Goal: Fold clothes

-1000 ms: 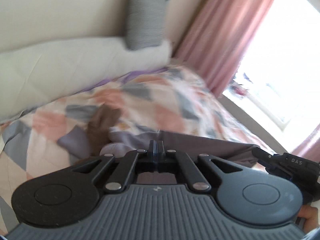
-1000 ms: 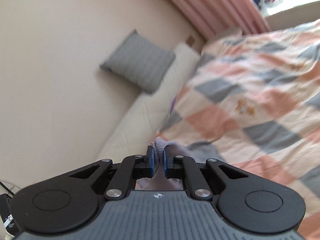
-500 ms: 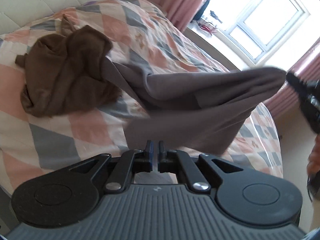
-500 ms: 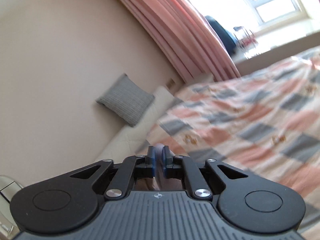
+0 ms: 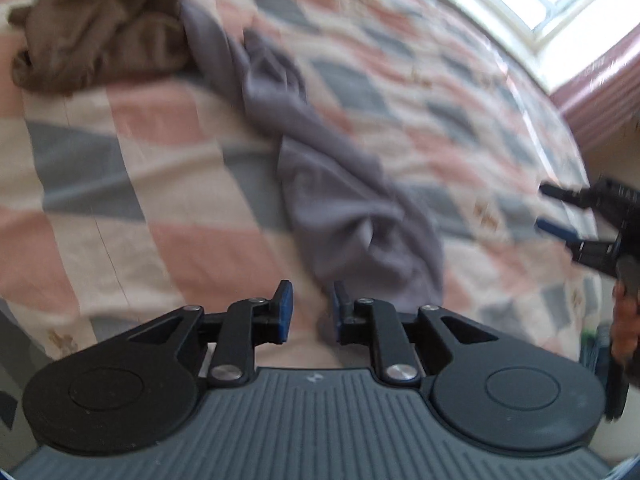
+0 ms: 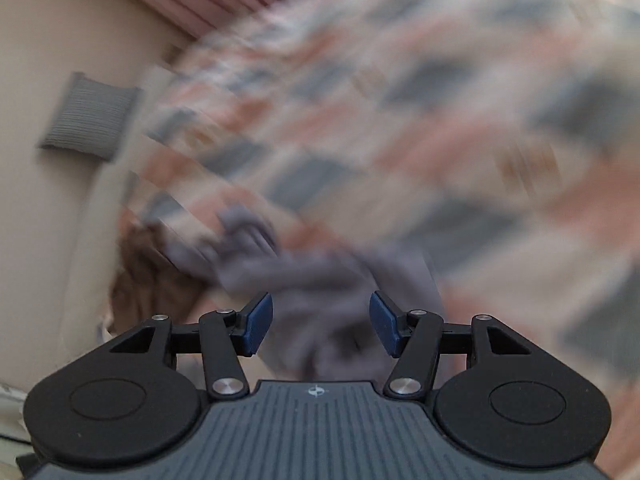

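Half the grey garment (image 6: 320, 280) blurred.

Grey garment (image 5: 352, 196) loose on the bed (image 5: 160, 184).
It lies crumpled in a long strip on the checked quilt, touching a brown garment (image 5: 100, 28) at its far end. The left gripper (image 5: 310, 312) hangs over it, jaws apart; the right gripper (image 5: 560, 218), also parted, shows at the right edge.

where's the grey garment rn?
Left wrist view: the grey garment lies crumpled in a diagonal strip on the checked quilt, its far end beside the brown garment, its near end just ahead of the open left tongs.
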{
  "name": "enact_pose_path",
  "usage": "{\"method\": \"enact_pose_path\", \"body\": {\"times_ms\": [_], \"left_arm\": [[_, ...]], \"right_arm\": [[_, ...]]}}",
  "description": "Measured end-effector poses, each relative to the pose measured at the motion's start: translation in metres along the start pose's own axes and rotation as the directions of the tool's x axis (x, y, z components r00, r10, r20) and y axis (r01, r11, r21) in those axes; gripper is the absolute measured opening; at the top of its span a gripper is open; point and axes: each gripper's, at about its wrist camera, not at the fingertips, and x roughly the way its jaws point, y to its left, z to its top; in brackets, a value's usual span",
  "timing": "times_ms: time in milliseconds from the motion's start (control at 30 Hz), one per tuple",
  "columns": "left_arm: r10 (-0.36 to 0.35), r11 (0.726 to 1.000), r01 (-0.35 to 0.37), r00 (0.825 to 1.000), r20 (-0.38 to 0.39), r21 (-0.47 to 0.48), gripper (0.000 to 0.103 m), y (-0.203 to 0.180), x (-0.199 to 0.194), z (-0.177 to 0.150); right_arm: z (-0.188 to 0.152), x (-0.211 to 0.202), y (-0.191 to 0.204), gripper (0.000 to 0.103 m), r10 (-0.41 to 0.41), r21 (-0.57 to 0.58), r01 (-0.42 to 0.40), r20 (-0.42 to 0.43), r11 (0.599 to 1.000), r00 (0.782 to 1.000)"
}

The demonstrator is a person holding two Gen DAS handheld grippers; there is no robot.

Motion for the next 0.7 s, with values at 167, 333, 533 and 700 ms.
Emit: {"method": "enact_pose_path", "body": {"times_ms": [167, 333, 533, 700], "left_arm": [[0.013, 0.968, 0.027, 0.987, -0.159, 0.248, 0.019, -0.015, 0.069, -0.027], [-0.097, 0.895, 0.179, 0.972, -0.214, 0.408, 0.047, -0.029, 0.114, -0.042], [-0.230, 0.957, 0.264, 0.943, -0.243, 0.121, 0.035, -0.011, 0.171, -0.028], [-0.346, 0.938, 0.347, 0.923, -0.170, -0.027, 0.003, -0.001, 0.139, -0.020]], "right_arm": [[-0.092, 0.033, -0.094, 0.058, -0.010, 0.355, 0.055, -0.128, 0.933, 0.992], [-0.127, 0.059, -0.128, 0.063, 0.021, 0.515, 0.006, -0.046, 0.857, 0.999], [-0.118, 0.056, -0.127, 0.068, 0.025, 0.505, -0.080, 0.115, 0.859, 0.993], [-0.101, 0.029, -0.111, 0.068, -0.022, 0.337, -0.015, 0.105, 0.941, 0.994]]}}
